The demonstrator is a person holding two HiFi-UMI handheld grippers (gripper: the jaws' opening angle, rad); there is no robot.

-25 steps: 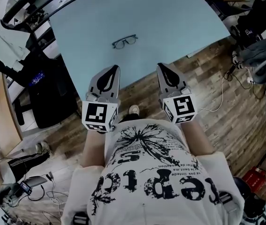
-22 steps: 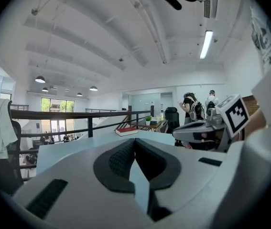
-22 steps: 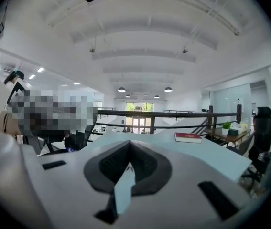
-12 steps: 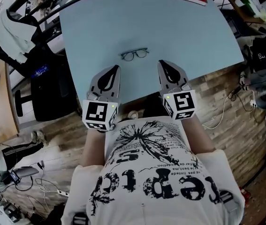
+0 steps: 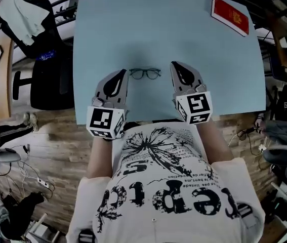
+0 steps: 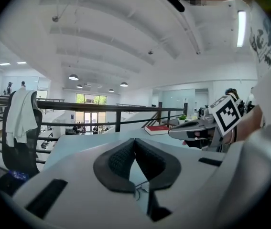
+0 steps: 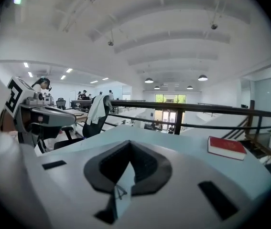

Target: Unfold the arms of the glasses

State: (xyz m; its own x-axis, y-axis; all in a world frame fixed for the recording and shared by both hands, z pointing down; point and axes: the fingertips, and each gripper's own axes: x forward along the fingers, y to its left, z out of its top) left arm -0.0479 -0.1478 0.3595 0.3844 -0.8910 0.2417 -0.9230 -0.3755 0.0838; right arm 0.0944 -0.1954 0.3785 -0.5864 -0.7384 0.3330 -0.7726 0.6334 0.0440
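**Progress.** The task has not been started. The glasses (image 5: 145,74) lie on the desk (image 5: 133,29), lenses and bridge showing. No arm is seen extending from the frame, so both arms are judged to be folded against it; the frame is too small in the head view to confirm this. Both arms remain to be opened.

**Jaw state.** The left gripper (image 5: 124,73) has its jaws pressed together at the tips, with nothing pinched between them. The right gripper (image 5: 174,65) is the same: pads meeting, empty. Both pairs of jaws must be spread before either can take hold of the frame or an arm.

**Position.** The glasses sit between the two sets of jaw tips, near both and touched by neither. The left tips are just beside one end of the frame; the right tips stand a little further from the other end. A red book (image 5: 230,15) lies well beyond the right jaws, near the far corner of the desk.

**Materials and shapes.**
- Glasses: thin dark frame, two rounded lenses, narrow bridge. Judged light and easily slid across the surface.
- Desk: pale blue, smooth, flat top with no visible texture.
- Jaws: pale grey shells that taper to a point, lined with dark pads showing a fine ribbed or dotted grip pattern.
- Book: flat, rectangular, hard red cover
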